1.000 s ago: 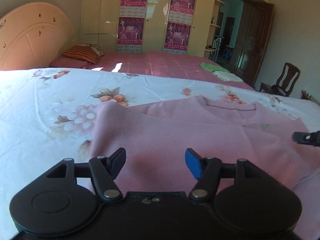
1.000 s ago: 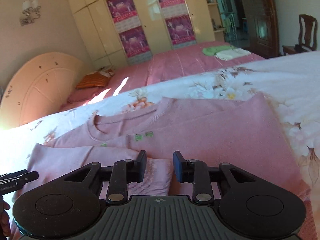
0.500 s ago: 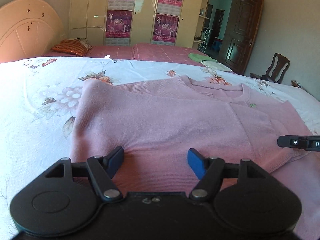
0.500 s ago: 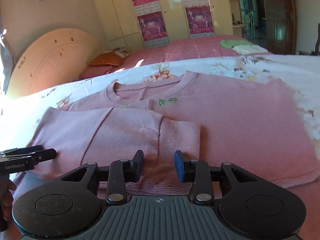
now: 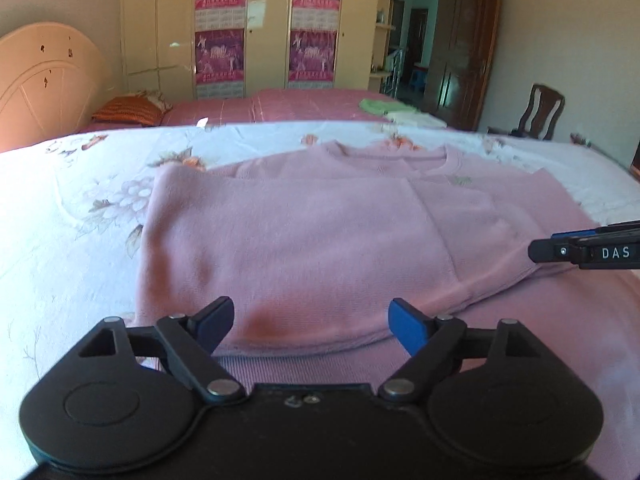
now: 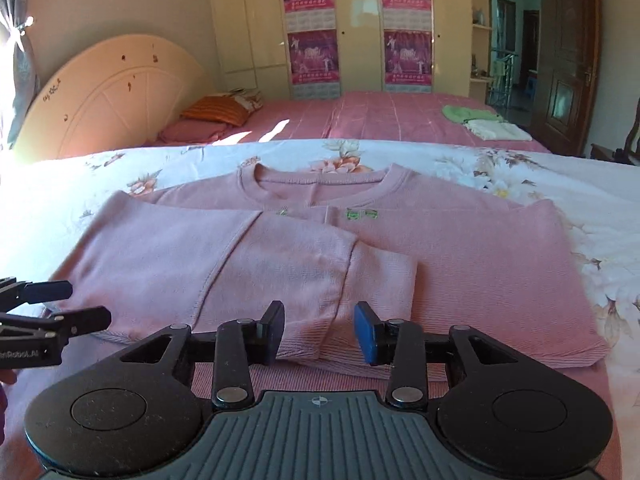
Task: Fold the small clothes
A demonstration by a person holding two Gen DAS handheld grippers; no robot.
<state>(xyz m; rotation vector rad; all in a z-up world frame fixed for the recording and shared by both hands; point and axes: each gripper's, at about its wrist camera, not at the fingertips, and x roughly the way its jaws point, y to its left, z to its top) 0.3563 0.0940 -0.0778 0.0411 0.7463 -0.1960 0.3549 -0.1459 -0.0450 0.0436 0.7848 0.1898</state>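
A pink knit sweater [image 5: 320, 232] lies flat on the floral bedsheet [image 5: 72, 208], neck hole away from me, its left side and sleeve folded over the body. It also shows in the right wrist view [image 6: 460, 256], where the folded sleeve cuff [image 6: 380, 276] lies across the middle. My left gripper [image 5: 310, 326] is open and empty just above the sweater's near left hem. My right gripper [image 6: 318, 332] is open and empty at the near hem below the cuff. Each gripper's tips show in the other's view, the right [image 5: 560, 250] and the left [image 6: 68, 308].
The white floral sheet [image 6: 520, 168] reaches around the sweater on all sides. A second bed with a pink cover [image 6: 392, 120], an orange pillow [image 6: 216, 112] and folded green and white clothes [image 6: 480, 122] stands behind. A wooden chair [image 5: 540, 112] is at the far right.
Both grippers have drawn back toward the sweater's near hem. The right gripper's jaws have opened wider. The sweater lies unchanged since half a second ago.
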